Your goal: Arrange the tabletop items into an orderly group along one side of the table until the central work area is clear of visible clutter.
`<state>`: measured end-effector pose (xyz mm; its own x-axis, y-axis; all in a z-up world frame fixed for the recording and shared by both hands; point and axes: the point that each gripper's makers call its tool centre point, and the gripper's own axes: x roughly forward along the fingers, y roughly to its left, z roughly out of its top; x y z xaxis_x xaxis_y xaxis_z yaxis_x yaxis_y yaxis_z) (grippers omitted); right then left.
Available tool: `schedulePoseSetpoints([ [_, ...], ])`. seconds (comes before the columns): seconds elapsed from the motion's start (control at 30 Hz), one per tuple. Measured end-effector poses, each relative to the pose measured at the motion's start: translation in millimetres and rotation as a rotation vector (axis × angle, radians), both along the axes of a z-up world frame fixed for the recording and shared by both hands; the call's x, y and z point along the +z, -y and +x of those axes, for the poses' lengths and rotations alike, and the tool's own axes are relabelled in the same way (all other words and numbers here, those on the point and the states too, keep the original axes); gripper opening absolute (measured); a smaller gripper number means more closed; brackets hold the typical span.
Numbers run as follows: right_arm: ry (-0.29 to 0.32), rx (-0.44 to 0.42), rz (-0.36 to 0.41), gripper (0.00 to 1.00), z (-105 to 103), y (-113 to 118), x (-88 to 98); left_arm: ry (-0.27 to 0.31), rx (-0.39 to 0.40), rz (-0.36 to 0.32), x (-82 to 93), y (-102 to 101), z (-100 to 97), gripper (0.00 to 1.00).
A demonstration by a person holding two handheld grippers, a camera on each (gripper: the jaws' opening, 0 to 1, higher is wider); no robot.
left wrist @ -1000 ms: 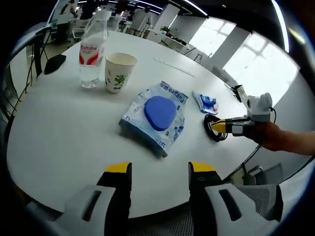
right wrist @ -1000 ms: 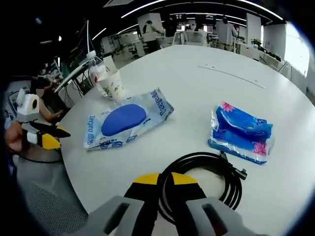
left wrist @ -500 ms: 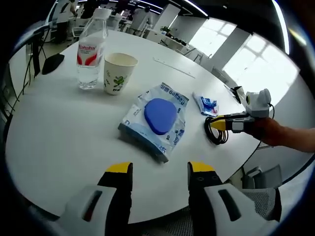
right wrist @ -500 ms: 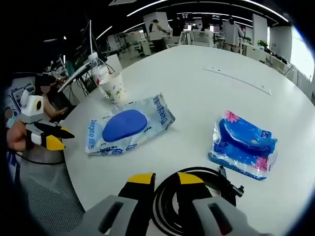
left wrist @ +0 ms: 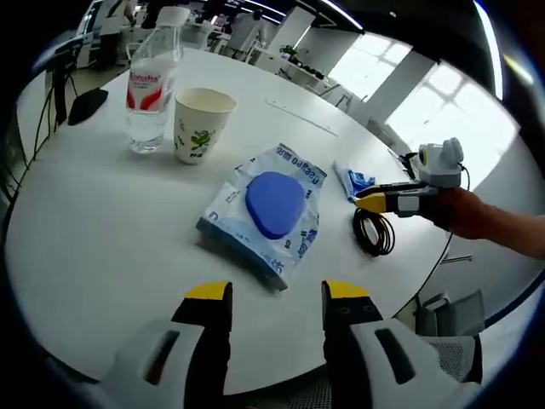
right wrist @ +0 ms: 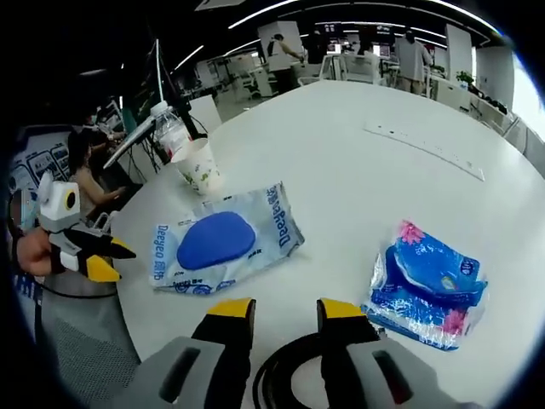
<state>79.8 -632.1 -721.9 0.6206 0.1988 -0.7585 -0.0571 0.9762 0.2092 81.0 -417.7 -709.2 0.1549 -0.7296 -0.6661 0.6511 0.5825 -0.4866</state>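
The cable (left wrist: 375, 232) is lying coiled near the counter (left wrist: 102, 230) edge, just beside the tissue pack (right wrist: 430, 285) and a little apart from the wipes pack (left wrist: 268, 209). It is judged to be light, limp and springy: the loops are likely to sag or uncoil if only one strand is taken, so several strands together, across the bundle, are being suggested as the place to grip. The wipes pack looks soft and slick in its film, with a stiffer blue lid (left wrist: 274, 202) in the middle; an edge or corner would be the safer hold. The tissue pack is being read as light and squashy. The bottle (left wrist: 149, 85) and paper cup (left wrist: 201, 123) are standing upright, close together, farther along the counter; the cup is probably light and easily crushed or tipped.

The right gripper (right wrist: 285, 308) is being held spread apart just above the cable coil, with nothing pinched between its jaws. The left gripper (left wrist: 272, 296) is likewise being held spread over bare counter, short of the wipes pack, touching nothing.
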Motion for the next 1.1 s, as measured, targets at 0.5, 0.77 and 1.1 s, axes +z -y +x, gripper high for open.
schedulePoseSetpoints([
  [0.5,-0.025,0.022,0.002,0.26,18.8,3.0,-6.5,-0.012,0.017,0.001,-6.3,7.6,4.0,0.35],
  [0.77,-0.036,0.029,0.000,0.25,31.1,5.0,-8.9,-0.017,-0.009,0.021,-10.9,14.7,1.5,0.33],
  [1.1,-0.056,0.040,-0.002,0.24,45.5,3.0,-15.5,-0.032,-0.009,0.039,-20.6,21.5,3.6,0.28],
])
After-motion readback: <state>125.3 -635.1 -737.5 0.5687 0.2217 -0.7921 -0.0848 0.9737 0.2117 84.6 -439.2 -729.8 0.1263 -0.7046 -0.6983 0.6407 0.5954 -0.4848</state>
